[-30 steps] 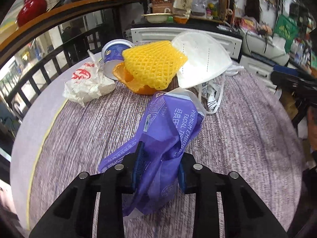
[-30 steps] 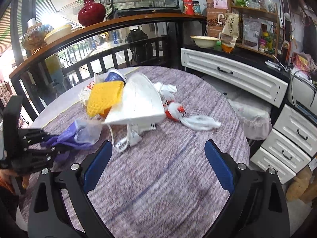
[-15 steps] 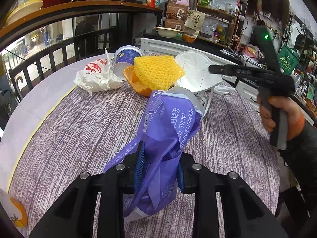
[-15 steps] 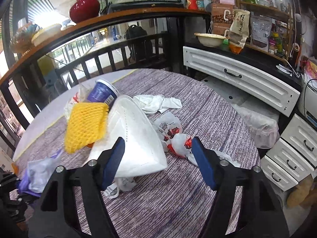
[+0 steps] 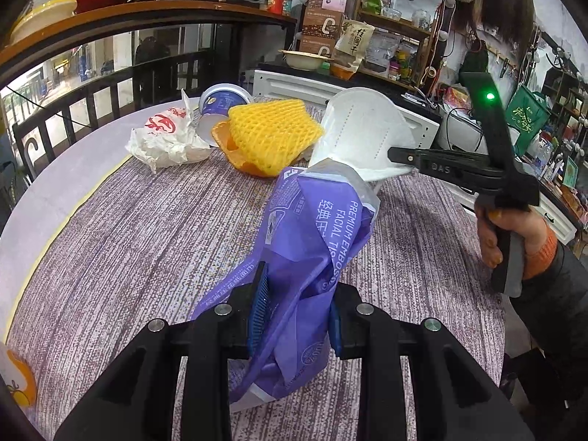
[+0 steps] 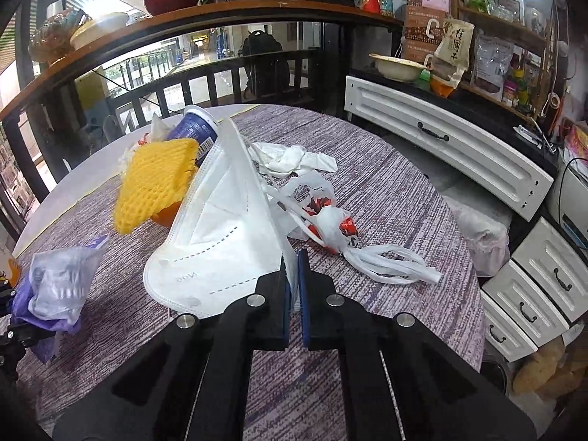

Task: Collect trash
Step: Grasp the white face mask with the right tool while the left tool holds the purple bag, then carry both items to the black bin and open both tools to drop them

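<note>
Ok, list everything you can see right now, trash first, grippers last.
tissue pack wrapper: 1, purple, in left gripper
face mask: 1, white, in right gripper
foam fruit net: 1, yellow, on orange peel
orange peel: 1, orange, under net
cup: 1, blue, on its side behind net
paper wrapper: 1, white and red, table's left
plastic bag: 1, white and red, right of mask
crumpled tissue: 1, white, behind bag
table: 1, purple cloth
left gripper: black, shut on wrapper
right gripper: black, shut on mask
</note>
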Motion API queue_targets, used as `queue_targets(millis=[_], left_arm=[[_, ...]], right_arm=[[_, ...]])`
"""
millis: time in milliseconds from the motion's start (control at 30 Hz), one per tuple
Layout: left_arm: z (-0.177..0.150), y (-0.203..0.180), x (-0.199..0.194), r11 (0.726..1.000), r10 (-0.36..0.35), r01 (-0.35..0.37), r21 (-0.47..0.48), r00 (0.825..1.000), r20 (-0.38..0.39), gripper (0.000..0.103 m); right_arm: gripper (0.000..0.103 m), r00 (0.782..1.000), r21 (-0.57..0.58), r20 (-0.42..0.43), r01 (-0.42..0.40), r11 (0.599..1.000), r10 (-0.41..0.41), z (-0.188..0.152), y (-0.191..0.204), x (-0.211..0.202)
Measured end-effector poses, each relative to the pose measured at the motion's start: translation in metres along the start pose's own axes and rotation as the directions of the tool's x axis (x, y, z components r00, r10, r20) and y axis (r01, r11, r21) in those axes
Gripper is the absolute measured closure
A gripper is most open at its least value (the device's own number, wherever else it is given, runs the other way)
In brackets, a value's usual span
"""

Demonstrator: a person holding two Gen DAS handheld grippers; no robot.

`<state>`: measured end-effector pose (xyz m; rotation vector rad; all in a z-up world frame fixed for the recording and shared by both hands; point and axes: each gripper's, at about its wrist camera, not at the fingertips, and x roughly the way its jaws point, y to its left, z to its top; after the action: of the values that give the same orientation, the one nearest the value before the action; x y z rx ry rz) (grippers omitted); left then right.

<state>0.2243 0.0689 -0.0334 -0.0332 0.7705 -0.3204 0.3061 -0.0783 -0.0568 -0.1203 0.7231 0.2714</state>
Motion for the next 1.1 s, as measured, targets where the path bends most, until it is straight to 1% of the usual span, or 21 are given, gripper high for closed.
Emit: queue_targets(millis=[100, 200, 333, 500, 633, 767, 867, 1000, 1100], left_arm=[[-0.001, -0.007, -0.001, 1.000, -0.015, 0.015, 0.000, 1.000, 0.007, 0.075], [-0.002, -0.015, -0.002, 1.000, -0.028, 0.028, 0.007, 1.000, 0.011, 0.075], [-0.002, -0.025, 0.000, 0.999, -0.042, 0.042, 0.018, 0.999, 0.017, 0.075], [-0.002, -0.042, 0.001, 0.996, -0.085, 0.085, 0.024, 0.996, 0.016, 0.075], [-0.001, -0.058, 0.002, 0.993, -0.107, 0.106, 0.042, 0.994, 0.022, 0.075], [0.004, -0.076, 0.002, 0.990, -0.132, 0.129, 0.065, 0.991, 0.032, 0.075], [0.007, -0.088, 0.002, 0.985, -0.158, 0.155, 0.072, 0.987, 0.038, 0.075], [0.011, -0.110, 0.007, 0.976, -0.201, 0.197, 0.093, 0.979, 0.039, 0.075], [0.014, -0.133, 0.013, 0.963, -0.244, 0.238, 0.126, 0.969, 0.032, 0.075]], right_arm=[[0.098, 0.999, 0.002, 0.031, 0.014, 1.000, -0.014, -0.008, -0.002, -0.022], [0.098, 0.998, -0.003, 0.058, 0.004, 1.000, -0.004, -0.017, -0.003, -0.043], [0.098, 0.995, -0.014, 0.095, 0.010, 1.000, -0.009, -0.029, -0.005, -0.071], [0.098, 0.995, 0.009, 0.098, -0.009, 1.000, 0.008, -0.043, -0.015, -0.090], [0.098, 0.994, 0.031, 0.108, -0.002, 1.000, -0.001, -0.055, -0.027, -0.102], [0.098, 0.991, 0.064, 0.132, 0.029, 0.998, -0.037, -0.066, -0.043, -0.115], [0.098, 0.987, 0.117, 0.146, 0.053, 0.992, -0.070, -0.073, -0.063, -0.126], [0.098, 0.980, 0.200, 0.149, 0.098, 0.975, -0.130, -0.086, -0.098, -0.144], [0.098, 0.972, 0.243, 0.157, 0.134, 0.961, -0.175, -0.096, -0.119, -0.160]])
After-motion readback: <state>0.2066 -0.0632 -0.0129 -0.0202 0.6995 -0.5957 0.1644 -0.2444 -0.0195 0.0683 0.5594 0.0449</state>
